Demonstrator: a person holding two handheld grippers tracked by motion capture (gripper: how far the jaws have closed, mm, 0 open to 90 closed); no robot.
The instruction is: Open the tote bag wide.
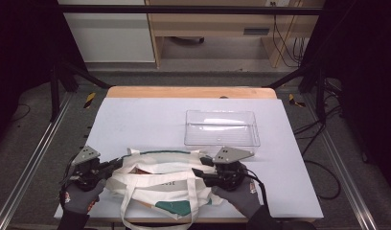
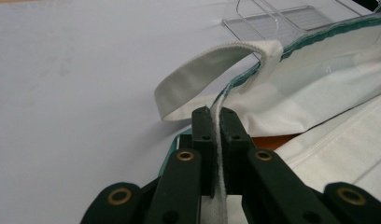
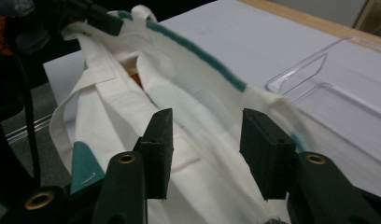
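The cloth bag (image 1: 157,179) lies flat on the table (image 1: 145,120), close to the near edge, between the two hands. It is cream white with a green strip along its top edge and a green patch near the bottom. One long strap loops off toward the near edge of the table. Something orange peeks out from inside the mouth of the bag.

The left gripper (image 2: 215,122) has its fingers pressed tight on the thin top edge of the bag, at the bag's left end. You can see the white cloth squeezed flat between the two black fingers in the left gripper view. A short strap (image 2: 202,77) curls up just beyond them. I think this grip is there to keep one side of the mouth held up, so the bag can be pulled open.

The right gripper (image 3: 205,140) is at the other end of the bag. Its fingers stand apart, about half wide, and they do not pinch anything. The white cloth lies under and between them, not squeezed. It looks like this hand is ready to take a hold on the bag's edge.

A clear plastic box (image 1: 222,128) sits on the table just behind the bag. It is empty. It may be there to take what comes out of the bag.
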